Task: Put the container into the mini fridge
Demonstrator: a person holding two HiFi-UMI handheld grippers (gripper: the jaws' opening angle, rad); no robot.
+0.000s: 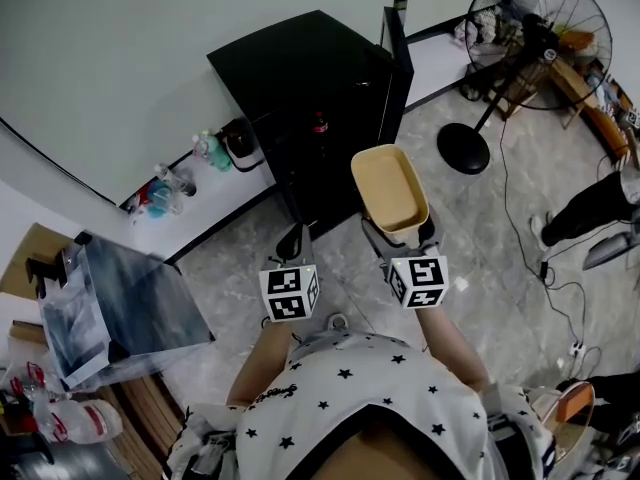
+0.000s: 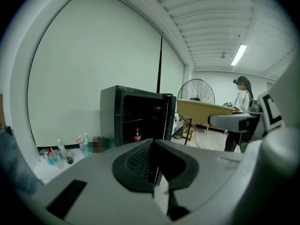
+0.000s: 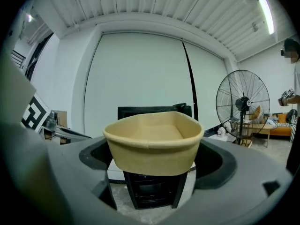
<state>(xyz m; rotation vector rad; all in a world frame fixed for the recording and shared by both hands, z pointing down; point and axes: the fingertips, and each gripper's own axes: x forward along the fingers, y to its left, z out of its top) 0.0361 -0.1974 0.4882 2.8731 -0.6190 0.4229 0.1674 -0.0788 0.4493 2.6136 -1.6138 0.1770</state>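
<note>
A tan, empty container [image 1: 389,186] is held up by its near rim, with my right gripper [image 1: 400,230] shut on it. In the right gripper view the container [image 3: 154,142] fills the middle, level, between the jaws of my right gripper [image 3: 152,168]. Just beyond stands the black mini fridge [image 1: 310,93], its door [image 1: 396,56] swung open to the right. A cola bottle [image 2: 137,135] stands inside on a shelf. My left gripper [image 1: 293,244] hangs left of the container with nothing in it; the left gripper [image 2: 153,172] has its jaws together.
A standing fan [image 1: 530,38] is right of the fridge, with cables on the floor. Bottles and cups [image 1: 180,178] sit on a white ledge left of the fridge. A glass-topped box [image 1: 120,308] is at my left. A person [image 2: 241,108] stands at the right.
</note>
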